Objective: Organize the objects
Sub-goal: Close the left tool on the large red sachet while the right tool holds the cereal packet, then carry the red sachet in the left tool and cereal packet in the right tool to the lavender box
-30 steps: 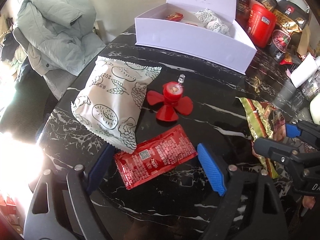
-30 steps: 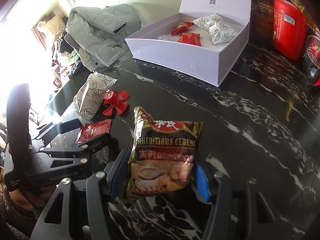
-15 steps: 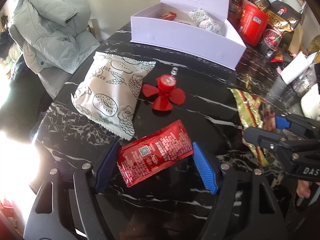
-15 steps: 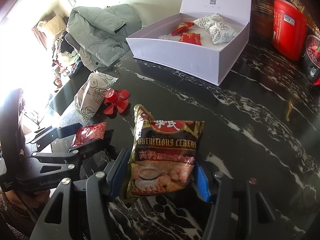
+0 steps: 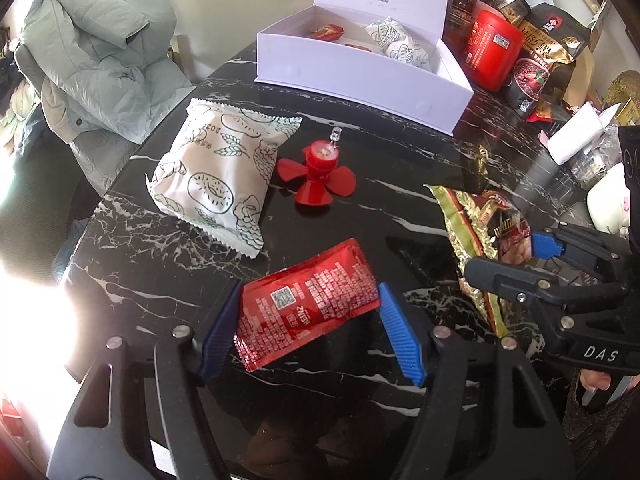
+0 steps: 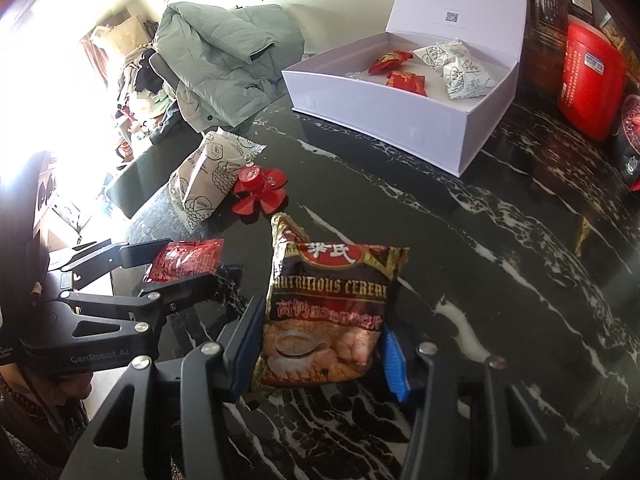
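Black marble table (image 5: 400, 208) spreads under both my tools. My left gripper (image 5: 308, 330) has just been closing and now pinches the red sachet (image 5: 306, 304) at six o'clock. My right gripper (image 6: 320, 344) has been closing too, its pads against the cereal packet (image 6: 332, 312). Further out, at eleven o'clock, lie a white snack bag (image 5: 220, 172) and red fan (image 5: 320, 176); the open white box (image 5: 360, 76) sits at twelve.
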{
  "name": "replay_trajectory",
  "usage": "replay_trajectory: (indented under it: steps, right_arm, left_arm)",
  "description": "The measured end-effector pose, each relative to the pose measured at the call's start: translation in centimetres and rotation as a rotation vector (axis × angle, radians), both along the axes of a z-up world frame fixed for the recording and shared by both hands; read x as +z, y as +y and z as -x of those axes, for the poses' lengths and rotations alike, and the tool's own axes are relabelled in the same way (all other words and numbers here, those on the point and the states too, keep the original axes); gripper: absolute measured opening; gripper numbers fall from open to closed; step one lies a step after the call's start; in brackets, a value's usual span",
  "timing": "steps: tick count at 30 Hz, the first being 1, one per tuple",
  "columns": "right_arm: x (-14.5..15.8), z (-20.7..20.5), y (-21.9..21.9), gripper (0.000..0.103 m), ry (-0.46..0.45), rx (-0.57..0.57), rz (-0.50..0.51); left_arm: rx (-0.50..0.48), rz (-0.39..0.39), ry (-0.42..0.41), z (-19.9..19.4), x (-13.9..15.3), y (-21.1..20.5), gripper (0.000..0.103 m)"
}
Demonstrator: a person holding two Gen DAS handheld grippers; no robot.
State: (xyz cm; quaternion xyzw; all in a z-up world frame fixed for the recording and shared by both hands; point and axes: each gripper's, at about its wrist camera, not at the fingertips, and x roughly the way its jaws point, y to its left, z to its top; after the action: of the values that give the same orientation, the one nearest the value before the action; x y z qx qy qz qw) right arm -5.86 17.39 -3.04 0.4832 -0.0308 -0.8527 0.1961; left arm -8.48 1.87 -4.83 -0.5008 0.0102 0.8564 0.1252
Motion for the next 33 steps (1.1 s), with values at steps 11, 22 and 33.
replay_trajectory:
  steps: [11, 22, 33]
  right_arm:
    - [0.5, -1.0, -0.2, 0.053, 0.014, 0.015, 0.007]
    - [2.1, -1.9, -0.5, 0.053, 0.047, 0.042, 0.012]
    - [3.7, -3.3, 1.6, 0.052, 0.079, 0.0, 0.008]
  left_arm:
    - [-0.031, -0.012, 0.007, -0.6, 0.4, 0.2, 0.067]
    - [-0.039, -0.009, 0.035, -1.0, 2.0, 0.5, 0.067]
    - [-0.099, -0.023, 0.059, -1.2, 3.3, 2.9, 0.067]
